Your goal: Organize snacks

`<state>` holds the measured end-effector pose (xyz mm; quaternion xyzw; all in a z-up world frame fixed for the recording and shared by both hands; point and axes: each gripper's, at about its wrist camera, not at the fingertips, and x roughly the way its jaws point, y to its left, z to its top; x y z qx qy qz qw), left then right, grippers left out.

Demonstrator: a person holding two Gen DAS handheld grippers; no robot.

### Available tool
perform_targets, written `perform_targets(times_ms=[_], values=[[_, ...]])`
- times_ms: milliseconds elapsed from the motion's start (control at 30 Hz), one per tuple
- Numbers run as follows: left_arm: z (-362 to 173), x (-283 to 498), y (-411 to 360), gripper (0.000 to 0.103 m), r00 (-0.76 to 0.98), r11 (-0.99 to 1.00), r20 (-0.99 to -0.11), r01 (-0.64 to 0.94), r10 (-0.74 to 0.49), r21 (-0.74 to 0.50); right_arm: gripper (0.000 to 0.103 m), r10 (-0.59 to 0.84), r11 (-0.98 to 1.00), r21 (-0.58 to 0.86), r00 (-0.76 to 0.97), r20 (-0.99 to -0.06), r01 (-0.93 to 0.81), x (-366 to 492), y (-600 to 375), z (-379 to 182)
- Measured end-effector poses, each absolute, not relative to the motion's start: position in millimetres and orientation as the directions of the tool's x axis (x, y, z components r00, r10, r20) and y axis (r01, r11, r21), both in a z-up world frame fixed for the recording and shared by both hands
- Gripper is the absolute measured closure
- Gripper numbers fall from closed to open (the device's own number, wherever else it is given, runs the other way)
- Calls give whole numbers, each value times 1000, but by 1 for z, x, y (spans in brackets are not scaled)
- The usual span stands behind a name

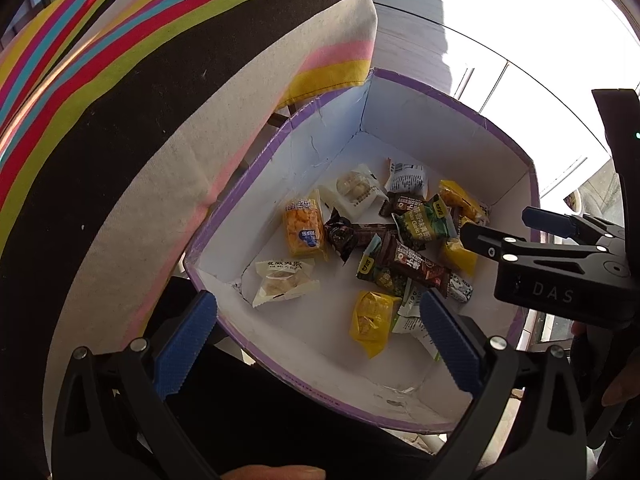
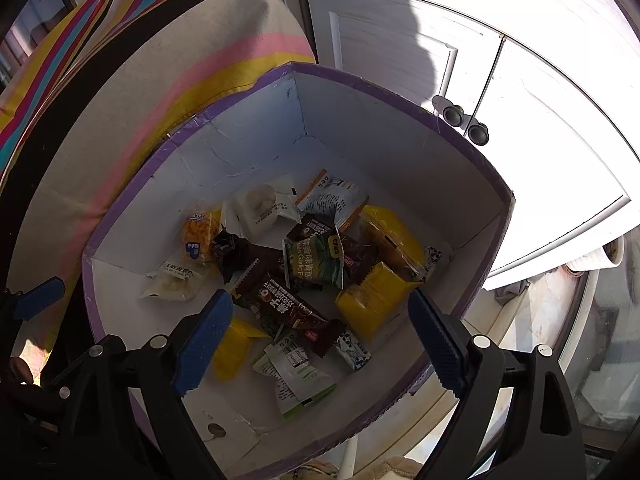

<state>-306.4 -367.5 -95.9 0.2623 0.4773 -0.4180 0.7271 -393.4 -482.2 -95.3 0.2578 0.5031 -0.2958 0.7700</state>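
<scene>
Snack packets (image 2: 312,268) piled in box (image 2: 400,152); cushion (image 2: 168,72) left of box.

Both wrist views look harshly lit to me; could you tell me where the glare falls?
Left wrist view: the upper right is blown out white behind the box. Right wrist view: the white cabinet doors glare, while the snacks in the box stay readable.

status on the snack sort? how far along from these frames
Done: a mixed pile of snack packets already lies inside the purple-rimmed box. In hand: nothing; the left gripper and right gripper both hover open over the box, jaws empty. Left: the packets are jumbled and overlapping, not grouped. Whether more snacks wait outside the box cannot be seen.
</scene>
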Motion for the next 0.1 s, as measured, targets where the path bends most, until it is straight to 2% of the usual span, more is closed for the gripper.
perform_targets(times_ms=[100], values=[[-98,-308,-369,2,192,507,-918,862,-348,-12,17,-196,692,99,318,-928,715,-393,-482,-95]])
